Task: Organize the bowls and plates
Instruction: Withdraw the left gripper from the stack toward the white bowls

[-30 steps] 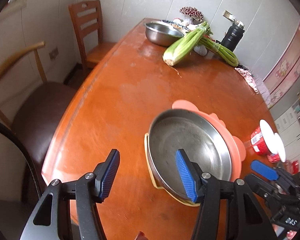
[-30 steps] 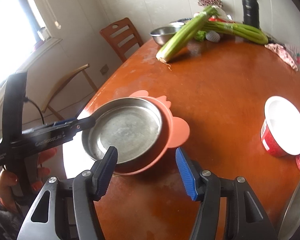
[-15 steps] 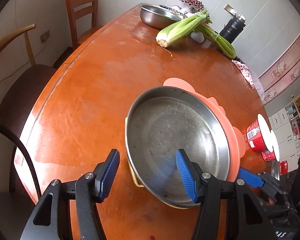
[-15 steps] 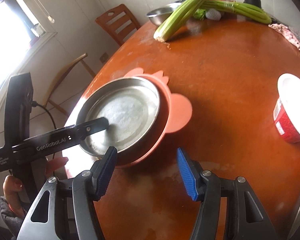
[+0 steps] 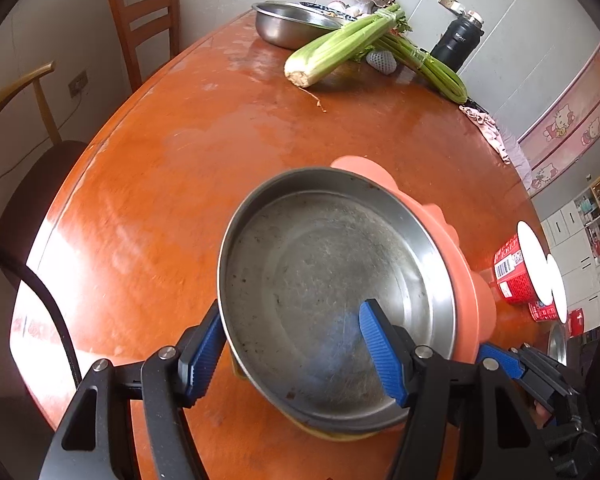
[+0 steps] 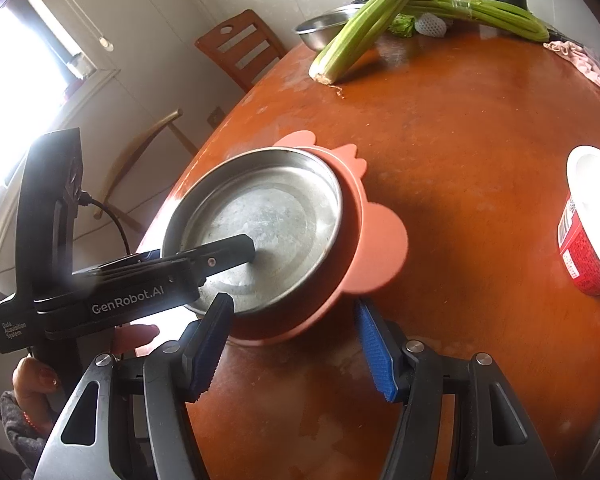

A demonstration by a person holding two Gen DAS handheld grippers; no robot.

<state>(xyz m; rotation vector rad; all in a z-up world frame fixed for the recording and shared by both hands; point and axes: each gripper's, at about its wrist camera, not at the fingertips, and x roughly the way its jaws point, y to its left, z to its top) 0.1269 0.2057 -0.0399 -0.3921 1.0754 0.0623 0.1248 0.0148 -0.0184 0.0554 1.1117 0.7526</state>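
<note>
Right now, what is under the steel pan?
The steel pan sits in a pink plate; a yellow edge shows below it in the left wrist view. The rest is covered.

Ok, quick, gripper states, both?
Left gripper: open, straddling the round steel pan's near rim, not clamped.
Right gripper: open, holding nothing.

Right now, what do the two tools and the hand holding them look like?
Both the left tool and the right tool have black angular arms with silver rivets and ribbed blue pads. The left tool's black body reads "GenRobot.AI" and "Data Acquisition System" in white, with a black cable plugged in. The left hand shows red nails and a grey cuff.
</note>
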